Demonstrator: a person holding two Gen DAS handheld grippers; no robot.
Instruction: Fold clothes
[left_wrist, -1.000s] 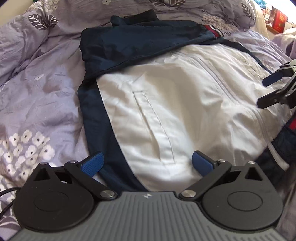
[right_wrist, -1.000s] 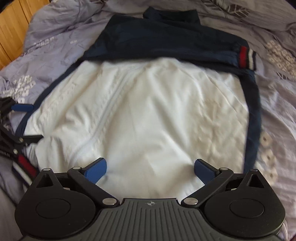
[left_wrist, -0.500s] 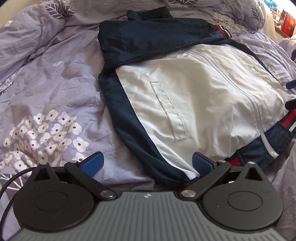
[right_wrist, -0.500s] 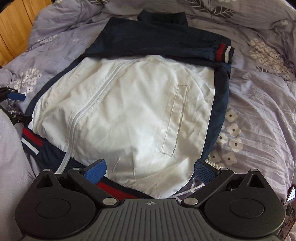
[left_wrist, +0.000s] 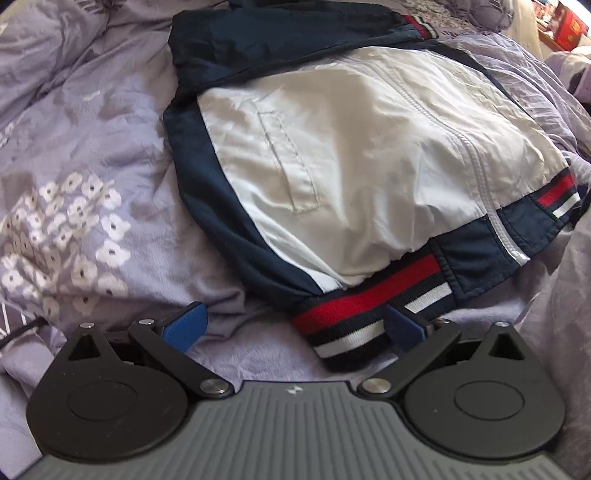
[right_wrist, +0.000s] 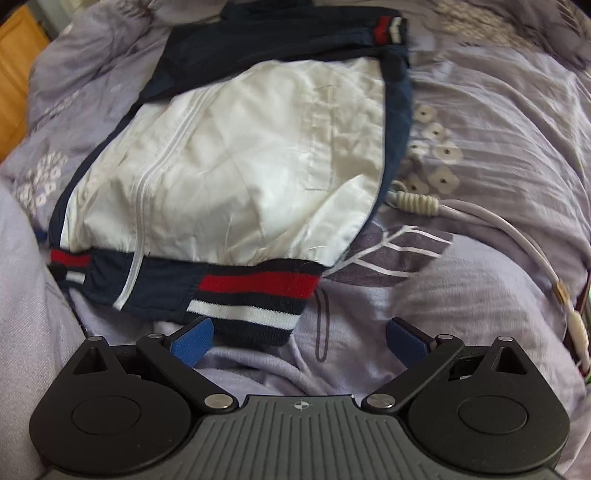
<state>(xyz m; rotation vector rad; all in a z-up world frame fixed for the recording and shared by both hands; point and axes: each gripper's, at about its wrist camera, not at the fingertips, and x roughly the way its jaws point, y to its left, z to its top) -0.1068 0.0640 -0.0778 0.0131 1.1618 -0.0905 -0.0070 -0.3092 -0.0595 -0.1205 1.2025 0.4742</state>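
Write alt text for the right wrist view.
A white and navy jacket with a red, white and navy striped hem lies on a lilac floral duvet. The right gripper hovers at the hem's corner, jaws open and empty. A pale cable trails across the bedding to the right.

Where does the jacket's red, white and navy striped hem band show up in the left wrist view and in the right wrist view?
Left wrist view: striped hem band lies bottom centre, reaching the right finger of the open left gripper.
Right wrist view: it sits lower centre-left, beside the left finger of the open right gripper.
Shared landmark: the white zipper meeting the hem.
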